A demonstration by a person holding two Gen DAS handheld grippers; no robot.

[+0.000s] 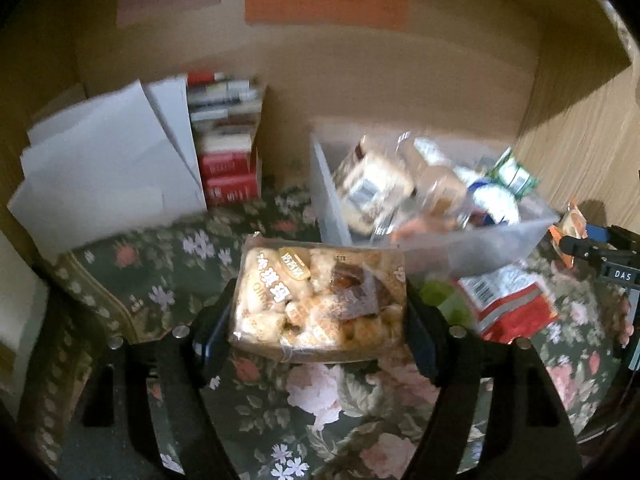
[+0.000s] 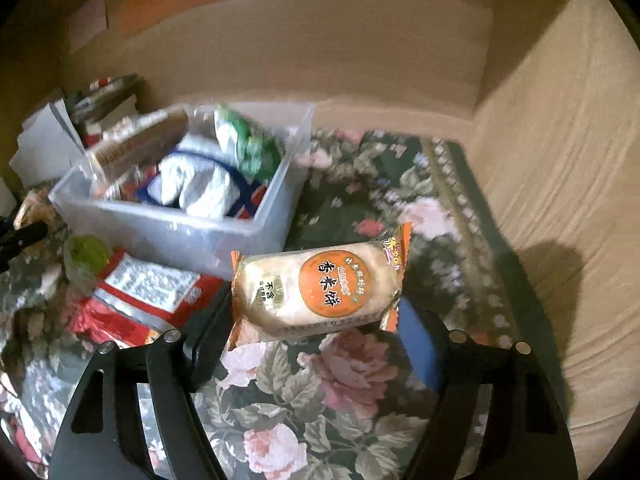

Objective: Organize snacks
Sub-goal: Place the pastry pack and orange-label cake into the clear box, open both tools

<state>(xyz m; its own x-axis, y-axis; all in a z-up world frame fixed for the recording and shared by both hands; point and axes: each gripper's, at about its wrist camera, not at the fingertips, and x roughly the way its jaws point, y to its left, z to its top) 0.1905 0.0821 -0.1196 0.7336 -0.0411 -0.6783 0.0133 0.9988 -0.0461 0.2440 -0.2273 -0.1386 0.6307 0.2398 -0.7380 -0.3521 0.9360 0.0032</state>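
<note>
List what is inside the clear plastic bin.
The clear plastic bin holds a white-and-blue packet, a green-and-white packet and a brown-labelled pack. More wrappers lie beneath these; they are covered and blurred.

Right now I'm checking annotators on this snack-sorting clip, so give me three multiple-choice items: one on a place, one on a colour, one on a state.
1. Where does the red snack bag lie?
A. inside the clear plastic bin
B. on the floral cloth in front of the bin
C. on the stack of books

2. What colour is the round label on the rice cracker pack?
A. orange
B. blue
C. green

3. What is the left gripper doing?
A. open over bare cloth
B. shut on the puffed snack pack
C. shut on a book

Key: 1 B, it rests on the floral cloth, outside the clear plastic bin. 2 A, an orange disc with white characters. 3 B, the puffed snack pack sits pinched between both fingers.
</note>
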